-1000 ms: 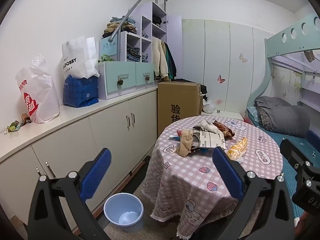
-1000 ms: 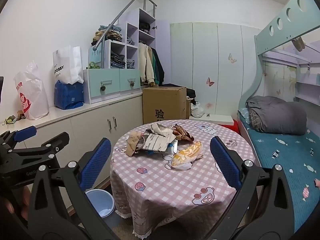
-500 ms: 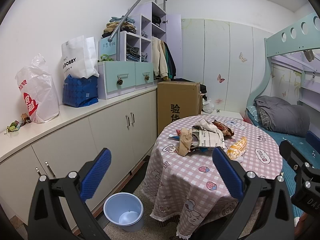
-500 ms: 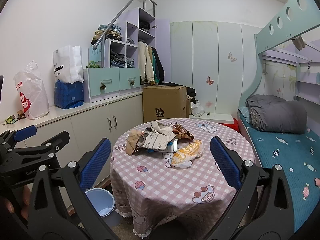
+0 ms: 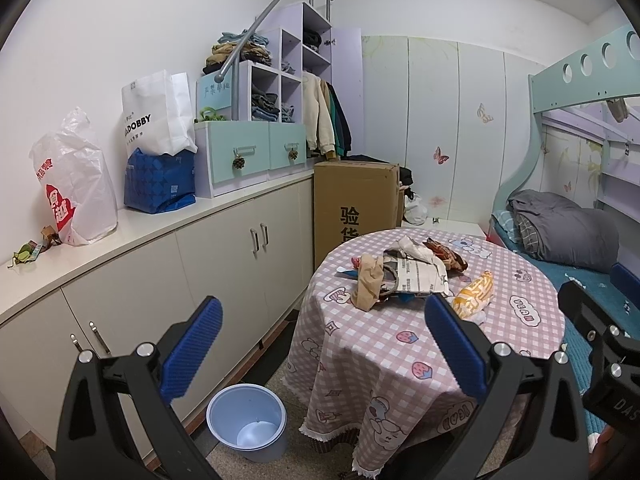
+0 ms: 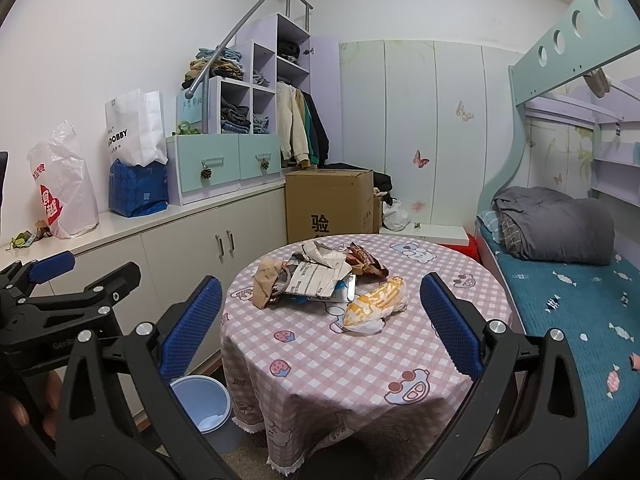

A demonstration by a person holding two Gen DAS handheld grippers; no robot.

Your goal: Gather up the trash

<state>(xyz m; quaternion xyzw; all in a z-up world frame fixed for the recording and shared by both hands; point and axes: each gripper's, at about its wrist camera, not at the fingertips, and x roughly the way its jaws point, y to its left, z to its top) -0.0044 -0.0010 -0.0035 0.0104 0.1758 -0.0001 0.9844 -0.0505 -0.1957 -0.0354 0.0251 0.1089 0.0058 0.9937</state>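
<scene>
A pile of trash lies on a round table with a pink checked cloth: a brown paper bag, a crumpled printed paper, a dark snack wrapper and an orange-yellow wrapper. A light blue bin stands on the floor left of the table. My left gripper is open and empty, well short of the table. My right gripper is open and empty, facing the pile.
A long white cabinet with bags and drawers on top runs along the left wall. A cardboard box stands behind the table. A bunk bed with a grey duvet is on the right. The left gripper's body shows at left in the right view.
Both grippers have drifted slightly; the table sits a touch nearer in the right wrist view. Nothing was picked up or let go.
</scene>
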